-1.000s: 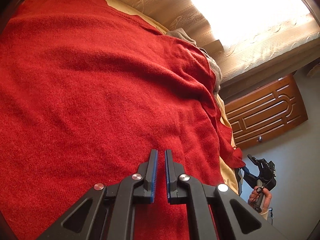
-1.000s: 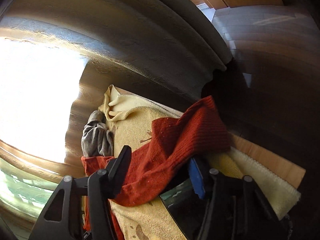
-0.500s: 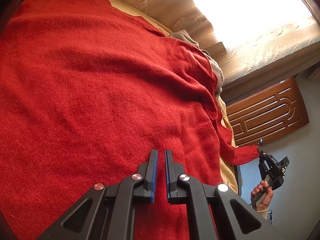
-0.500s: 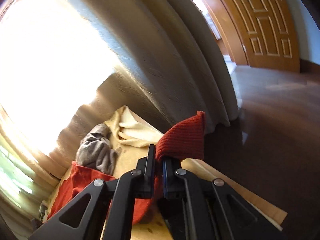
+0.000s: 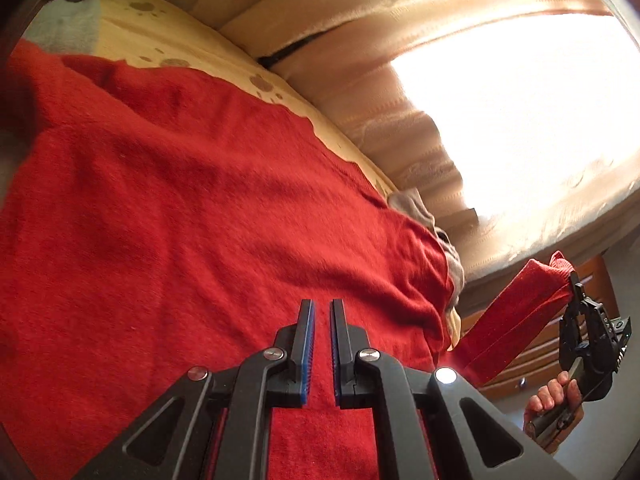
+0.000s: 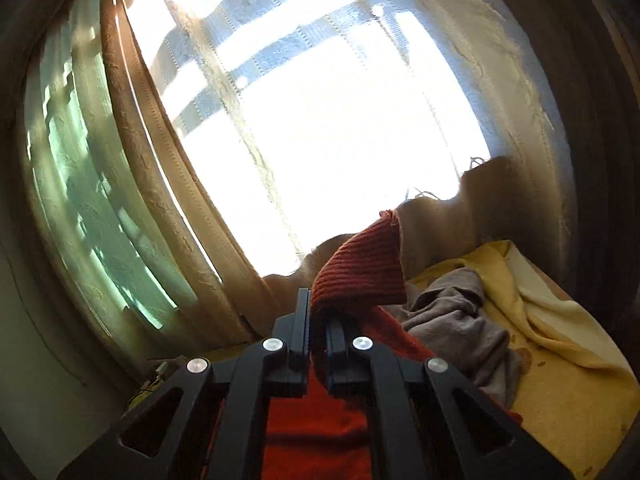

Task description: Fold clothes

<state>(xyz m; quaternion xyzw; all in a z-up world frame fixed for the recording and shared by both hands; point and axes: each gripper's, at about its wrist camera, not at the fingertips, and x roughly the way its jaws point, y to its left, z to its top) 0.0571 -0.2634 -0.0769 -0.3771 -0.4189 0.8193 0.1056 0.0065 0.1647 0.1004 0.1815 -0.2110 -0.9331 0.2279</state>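
A red knit sweater (image 5: 180, 208) lies spread over the bed. My left gripper (image 5: 322, 304) hovers low over its near part, shut, with nothing between the fingers. In the left wrist view my right gripper (image 5: 575, 285) is off the bed's right side, held by a hand (image 5: 554, 398). It is shut on the sweater's sleeve (image 5: 516, 320), which stretches up and away from the body. In the right wrist view the ribbed cuff (image 6: 360, 268) sticks up out of the shut right gripper (image 6: 318, 300).
A yellow sheet (image 6: 568, 380) covers the bed. A crumpled grey garment (image 6: 452, 320) lies by the sweater's far right corner. Curtains (image 6: 168, 184) and a bright window run along the bed's far side. A wooden door (image 5: 520, 368) stands behind the right gripper.
My right gripper closed on the sleeve cuff, then rose and swung toward the window with it. The sleeve now hangs stretched in the air. My left gripper shifted across the sweater and stayed shut.
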